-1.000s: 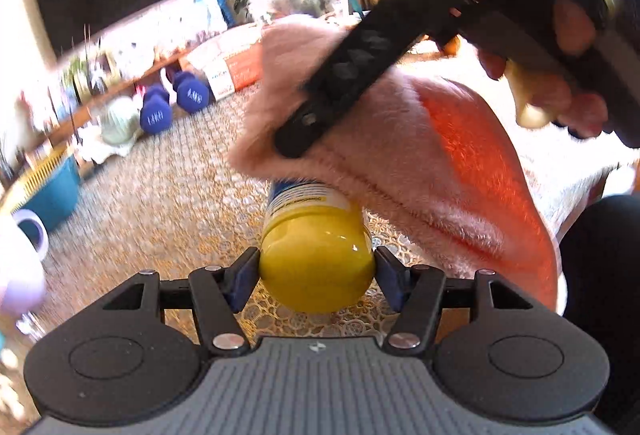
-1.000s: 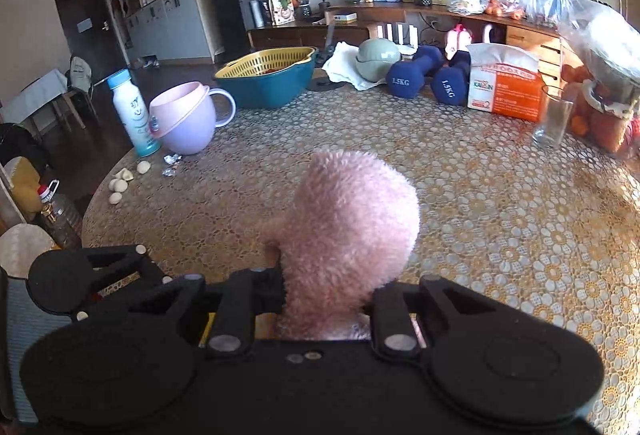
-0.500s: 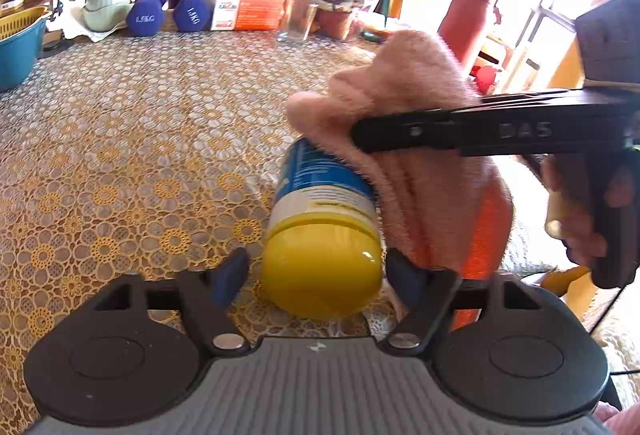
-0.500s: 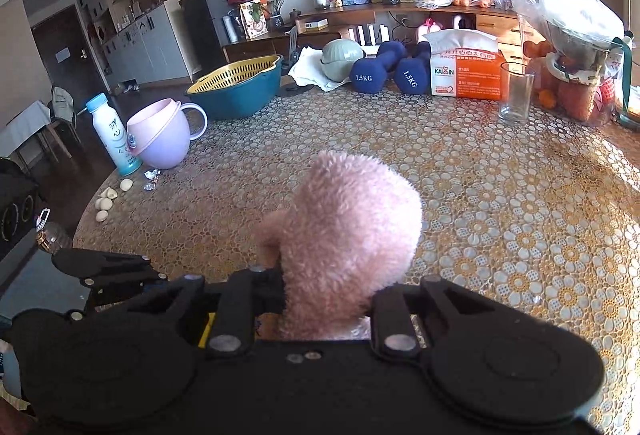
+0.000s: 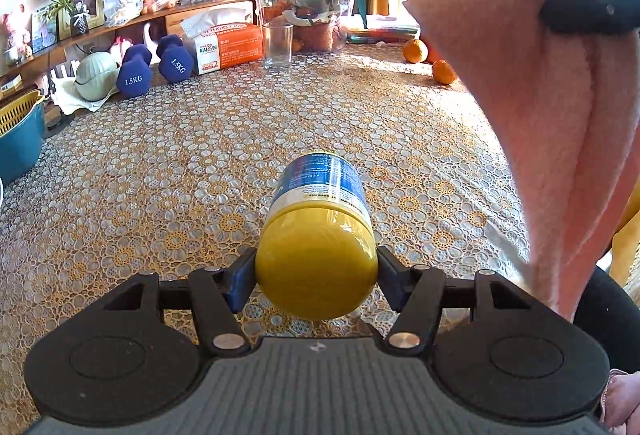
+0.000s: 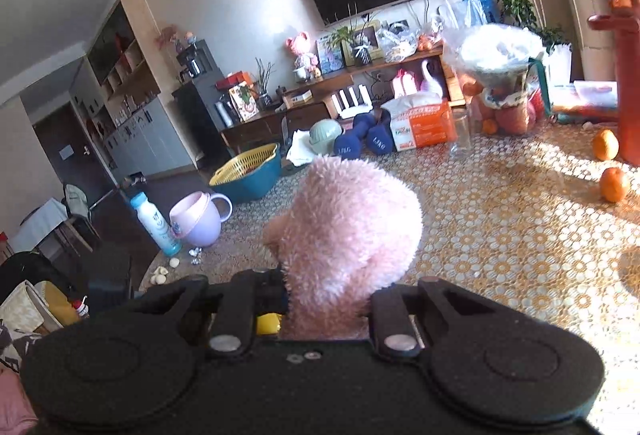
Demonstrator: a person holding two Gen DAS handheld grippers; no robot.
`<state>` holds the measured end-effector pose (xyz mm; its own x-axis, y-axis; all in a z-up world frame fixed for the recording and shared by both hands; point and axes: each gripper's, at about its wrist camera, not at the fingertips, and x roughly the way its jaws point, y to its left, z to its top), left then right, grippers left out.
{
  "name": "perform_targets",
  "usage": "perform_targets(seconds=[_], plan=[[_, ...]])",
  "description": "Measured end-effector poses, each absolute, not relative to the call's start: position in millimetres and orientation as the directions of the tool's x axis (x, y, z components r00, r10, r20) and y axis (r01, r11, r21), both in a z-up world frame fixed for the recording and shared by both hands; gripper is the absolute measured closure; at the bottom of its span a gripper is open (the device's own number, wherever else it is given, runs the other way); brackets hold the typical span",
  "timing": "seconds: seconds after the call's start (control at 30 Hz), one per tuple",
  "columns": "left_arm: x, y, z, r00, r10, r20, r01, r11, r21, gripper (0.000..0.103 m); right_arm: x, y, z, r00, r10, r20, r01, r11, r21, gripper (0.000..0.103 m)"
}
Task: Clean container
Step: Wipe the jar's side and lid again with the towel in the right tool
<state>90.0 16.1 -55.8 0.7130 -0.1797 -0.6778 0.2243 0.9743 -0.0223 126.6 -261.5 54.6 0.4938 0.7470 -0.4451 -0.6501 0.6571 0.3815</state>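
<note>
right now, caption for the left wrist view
Left claw grips a yellow-lidded container while a pink cloth hangs at right.

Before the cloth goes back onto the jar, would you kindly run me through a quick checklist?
1. Left gripper shut on the jar at its yellow lid: ok.
2. Right gripper shut on the cloth: ok.
3. Cloth touching the jar: not ok; in the left view it hangs to the right, apart from it.
4. Jar's label side exposed for wiping: ok.
5. Tablecloth around the jar free of clutter: ok; the glass and oranges sit far off.
6. Jar already clean: cannot tell.
</note>
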Motion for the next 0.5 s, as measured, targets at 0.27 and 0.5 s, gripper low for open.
perform_targets(seconds=[0.27, 0.5], plan=[[106.5, 3.1, -43.8, 0.737, -0.153, -0.659, 0.250, 0.967, 0.055, 0.042, 142.9, -274.3, 100.4, 0.632, 0.656, -0.413, -0.652, 0.738, 0.174, 0.086], [124.7, -18.3, -47.7, 0.754, -0.168, -0.635, 0.323, 0.937, 0.135, 0.042, 183.5, -248.6, 78.6, 0.628, 0.631, -0.457, -0.661, 0.742, 0.116, 0.086]])
